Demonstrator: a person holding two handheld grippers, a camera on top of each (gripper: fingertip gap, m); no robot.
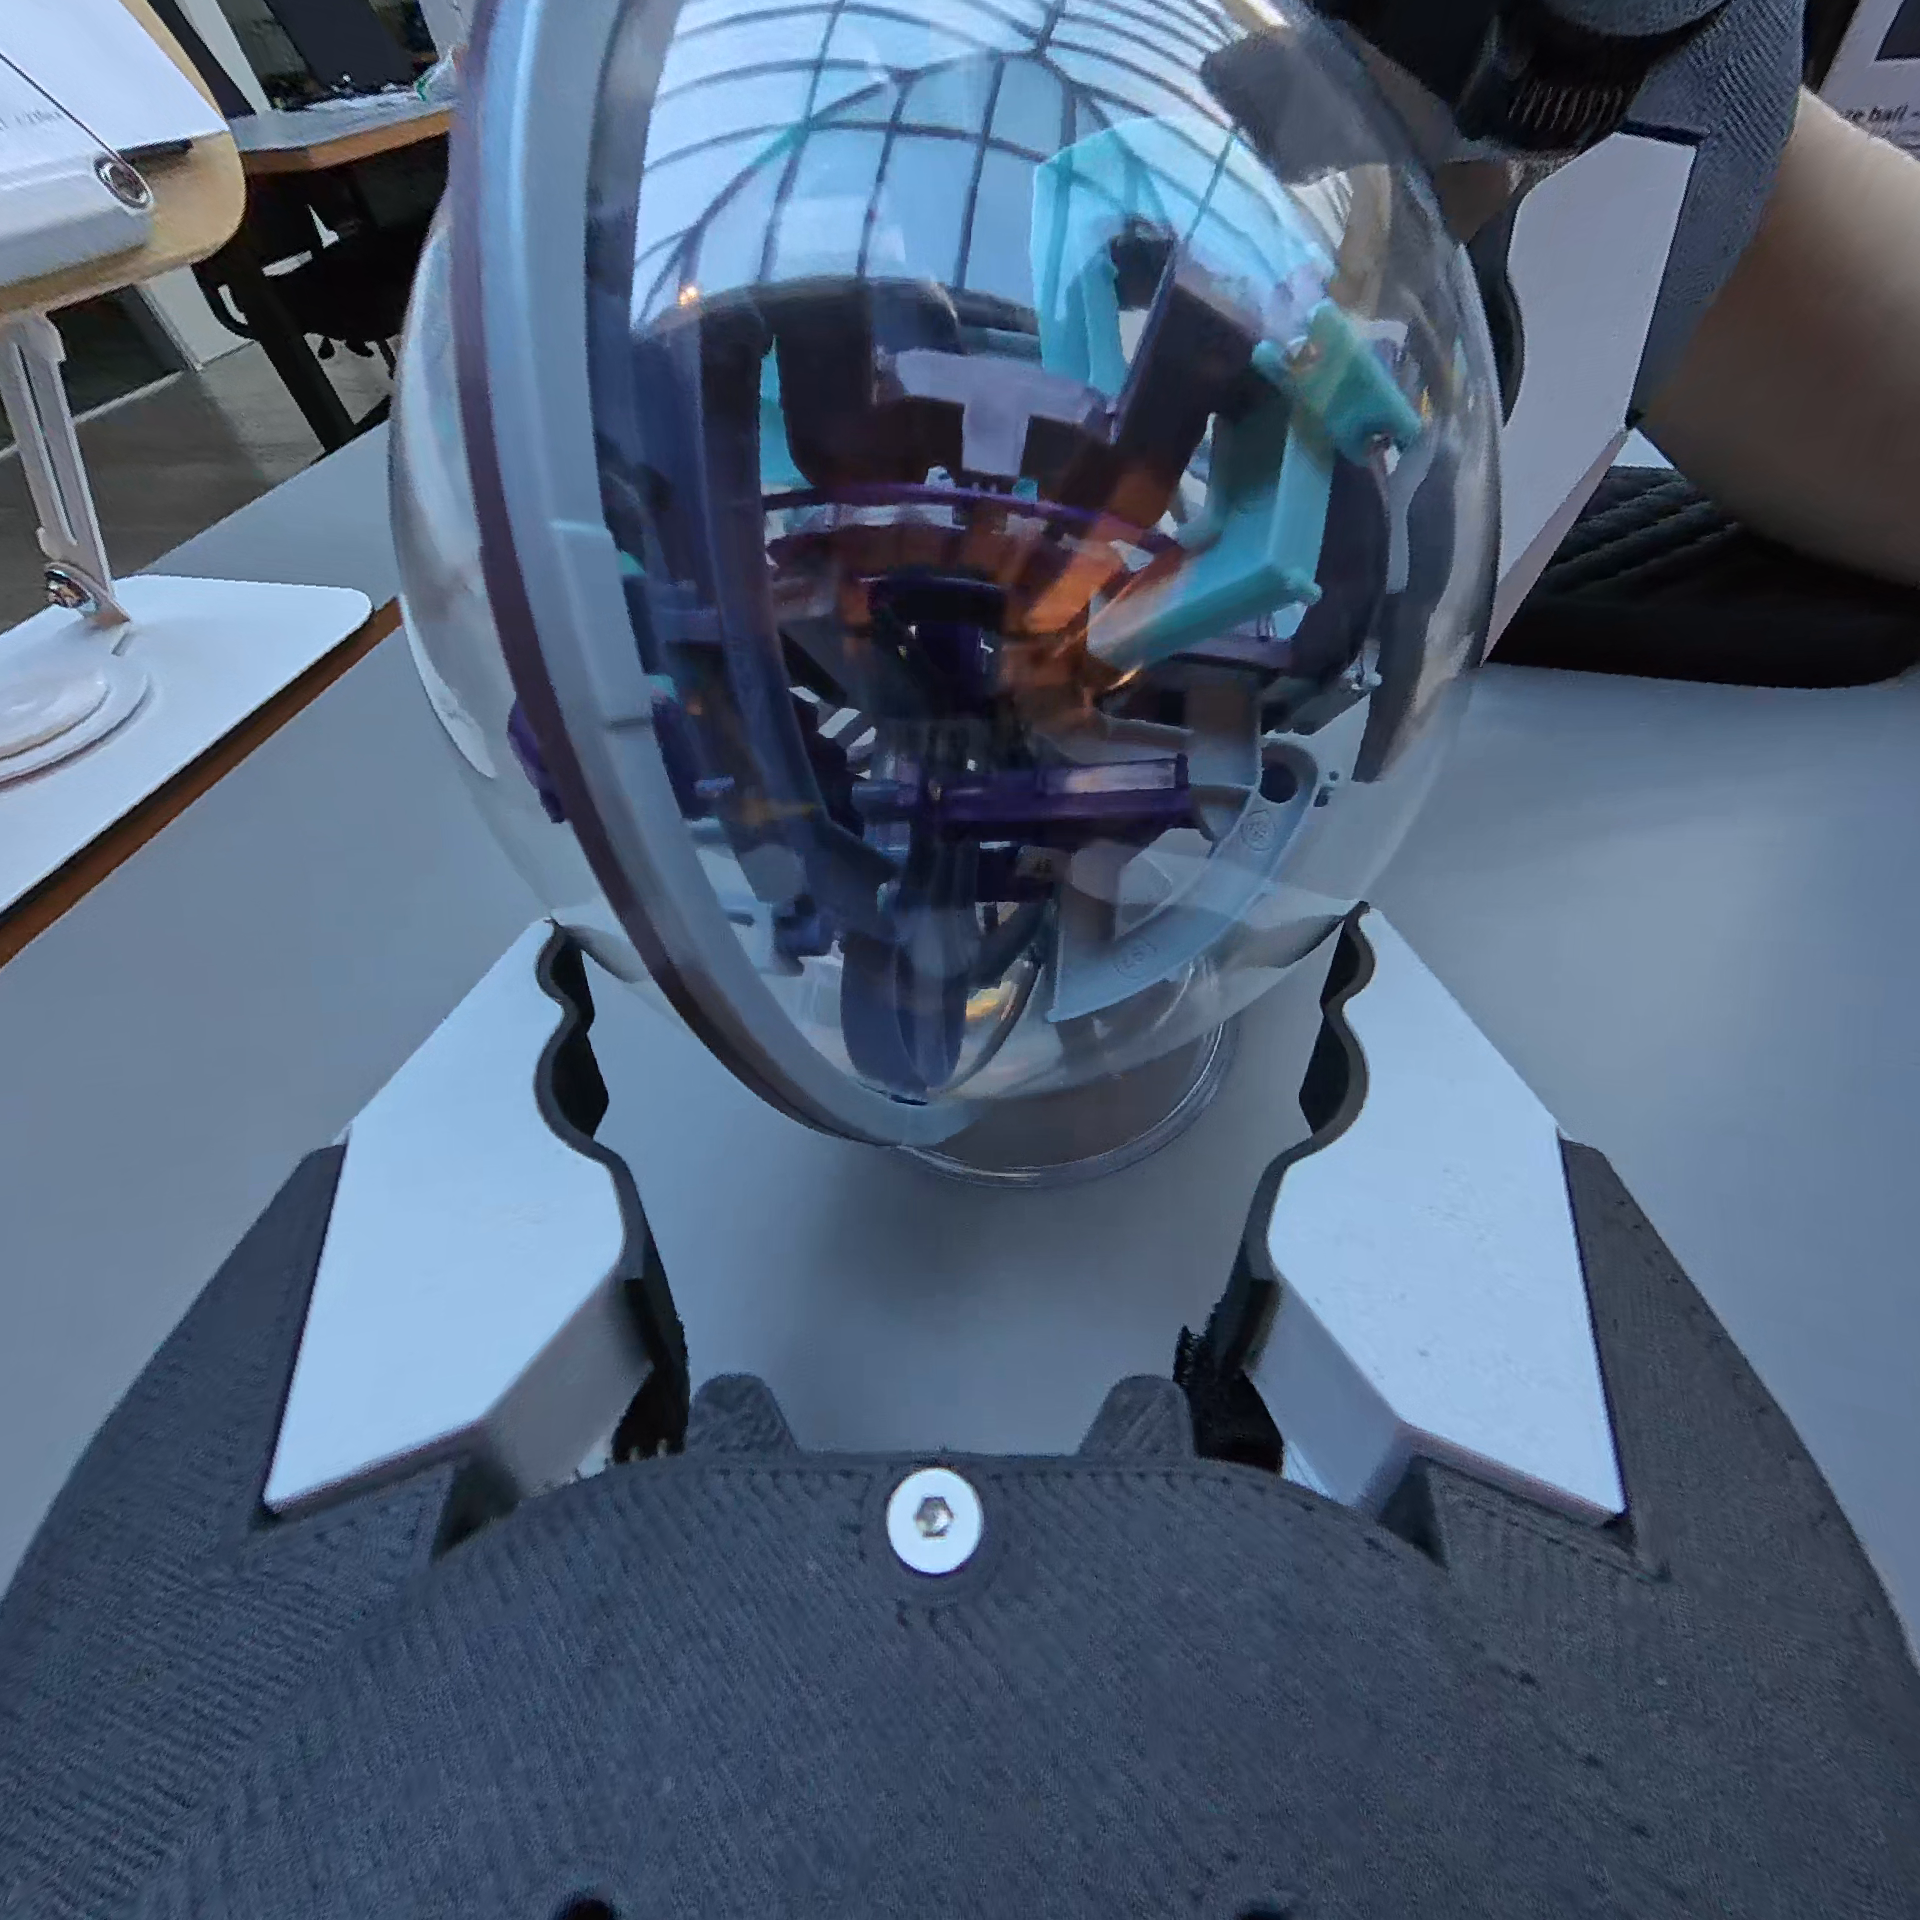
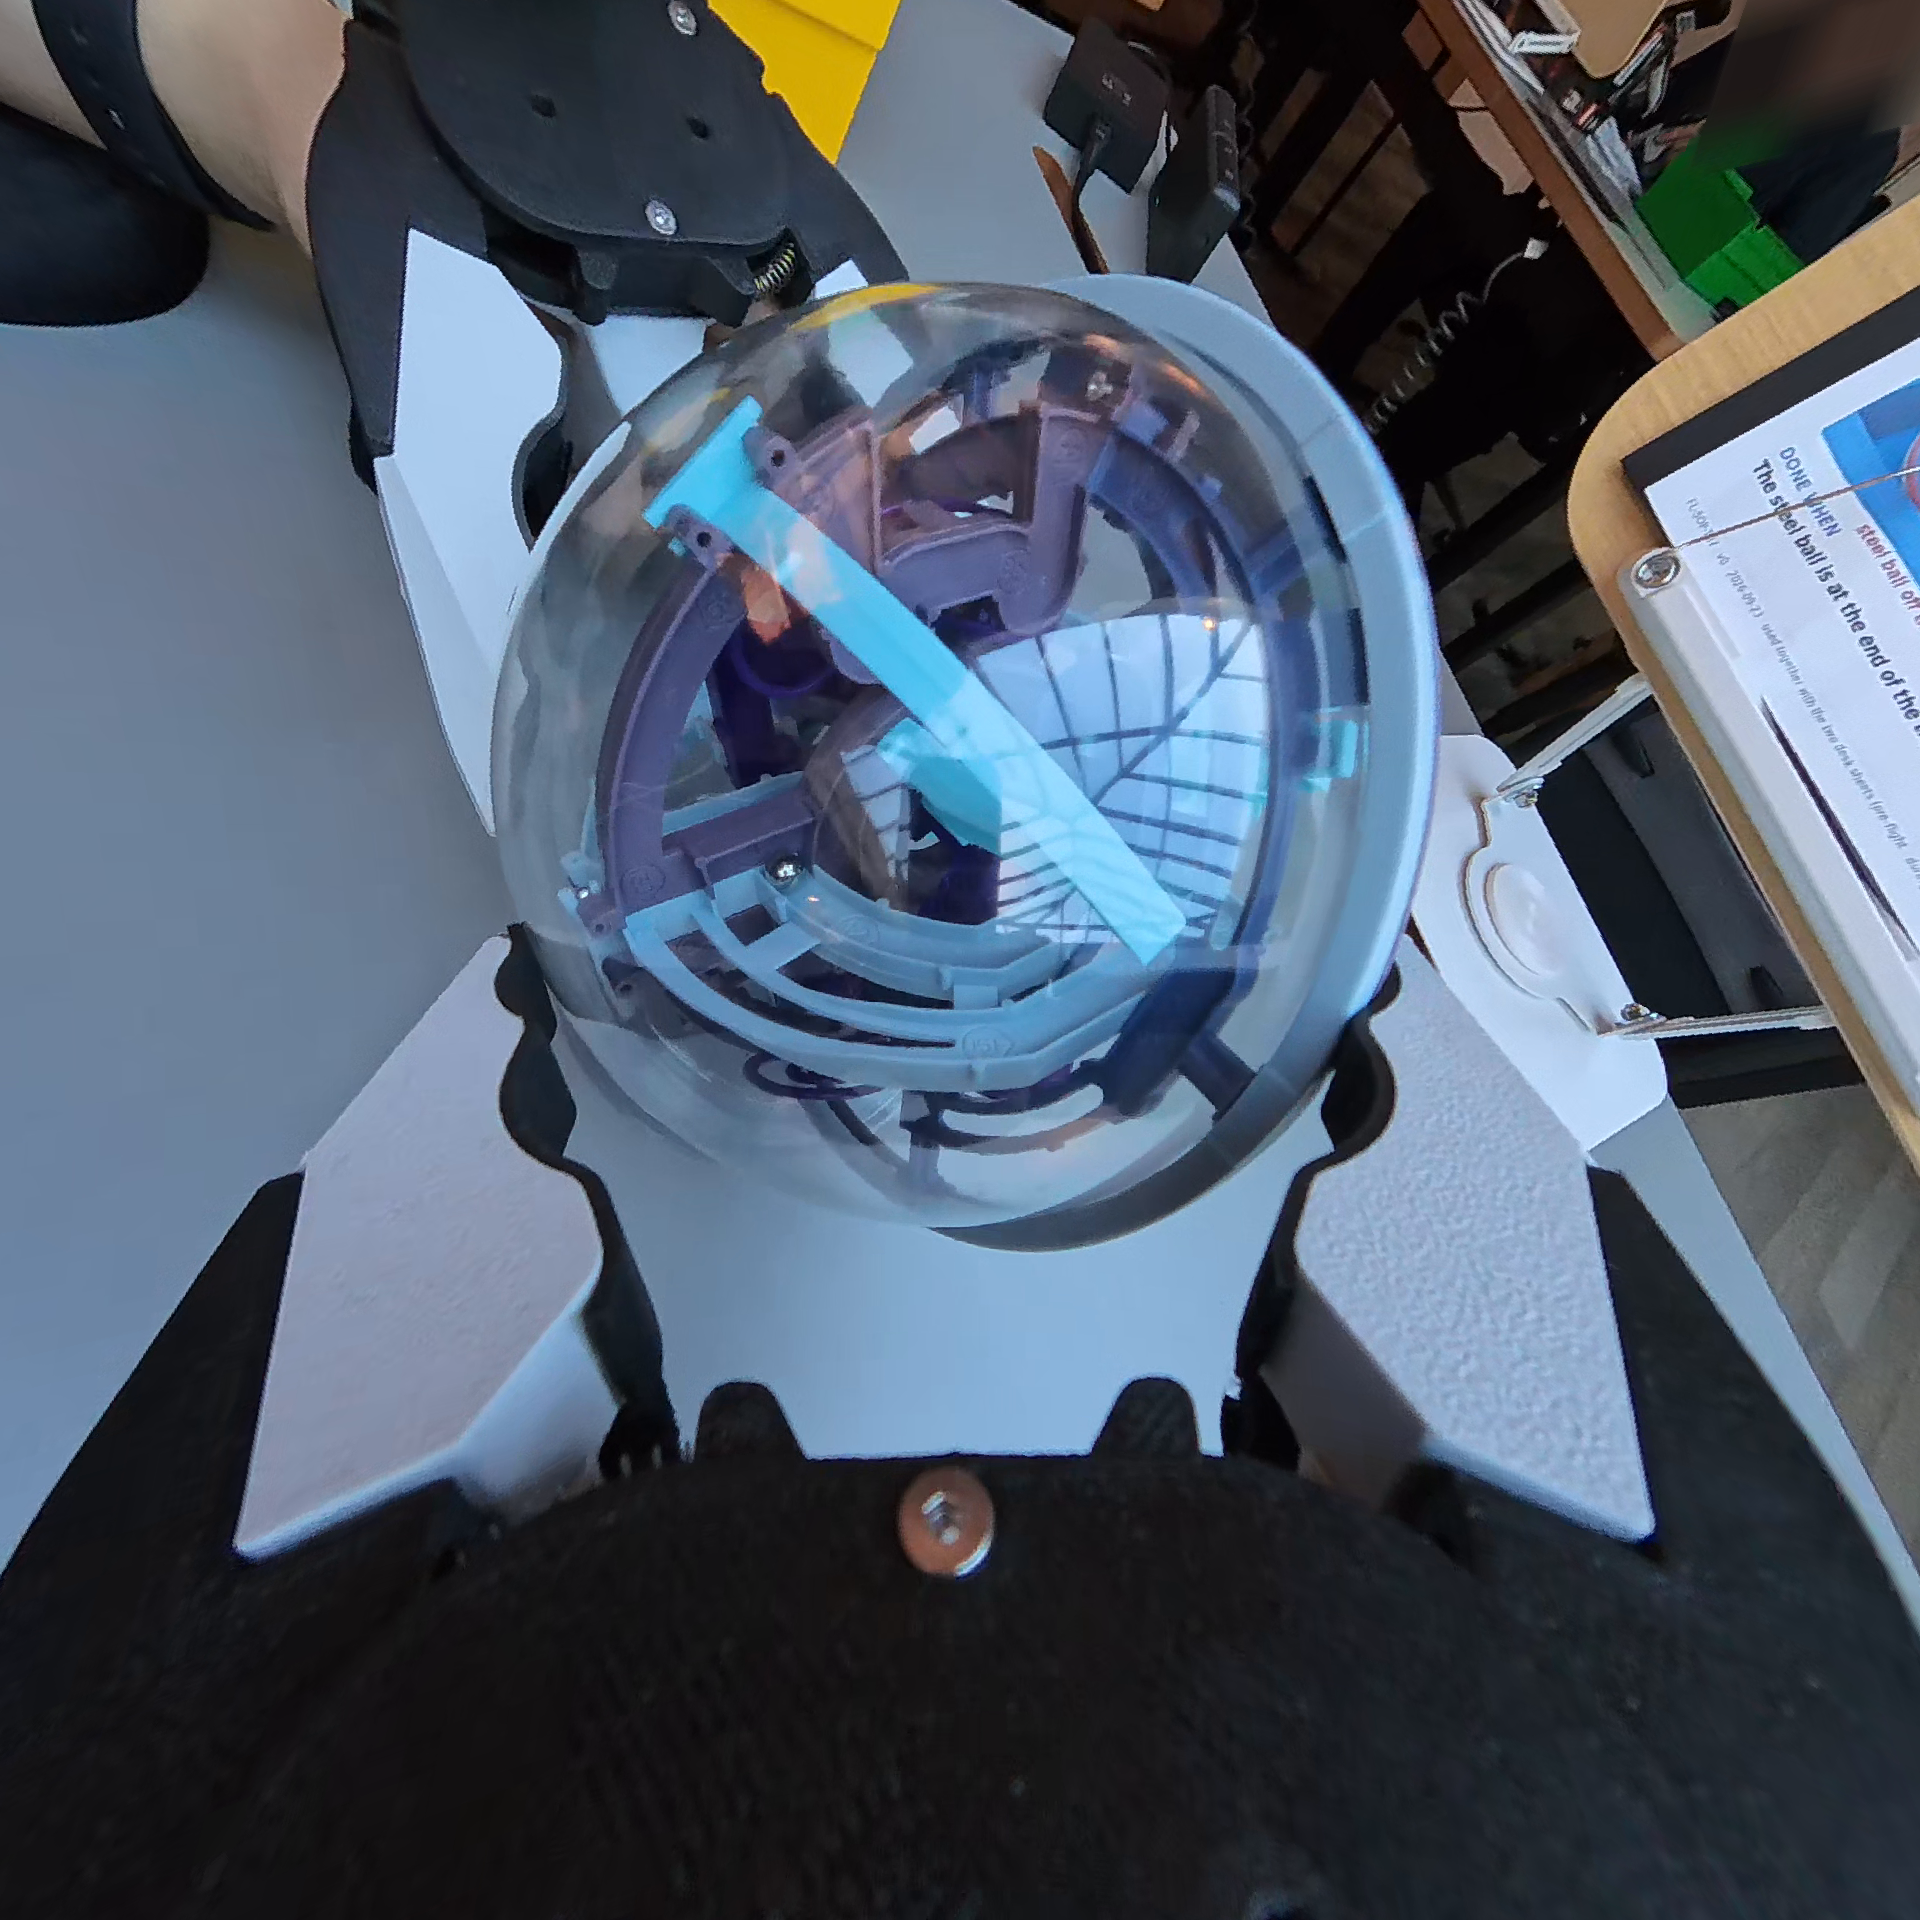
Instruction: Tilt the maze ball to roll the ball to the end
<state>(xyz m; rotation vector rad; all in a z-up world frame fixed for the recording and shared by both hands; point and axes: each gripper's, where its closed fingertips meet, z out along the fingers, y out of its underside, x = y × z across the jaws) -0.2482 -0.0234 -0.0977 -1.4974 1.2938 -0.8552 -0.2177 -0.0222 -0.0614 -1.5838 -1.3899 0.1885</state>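
Observation:
The maze ball (image 1: 935,582) is a clear sphere with a grey ring around it and purple, grey and turquoise tracks inside. It sits tilted, with a clear round base (image 1: 1081,1143) under it close to the grey table (image 1: 208,1039). My left gripper (image 1: 956,945) has both fingertips pressed on the sphere's lower sides. My right gripper (image 2: 940,987) clamps the same ball (image 2: 956,748) from the opposite side and also shows in the left wrist view (image 1: 1558,156). The left gripper also shows in the right wrist view (image 2: 582,208). A small steel ball (image 2: 787,865) rests on a grey track near the purple arc.
A white stand base (image 1: 187,665) sits to the left. A wooden board with a printed sheet (image 2: 1766,623) is to the right. A black padded rest (image 1: 1683,582) and a person's forearm (image 1: 1818,312) lie behind. Black devices (image 2: 1143,114) and a yellow object (image 2: 800,62) stand beyond the table (image 2: 208,623).

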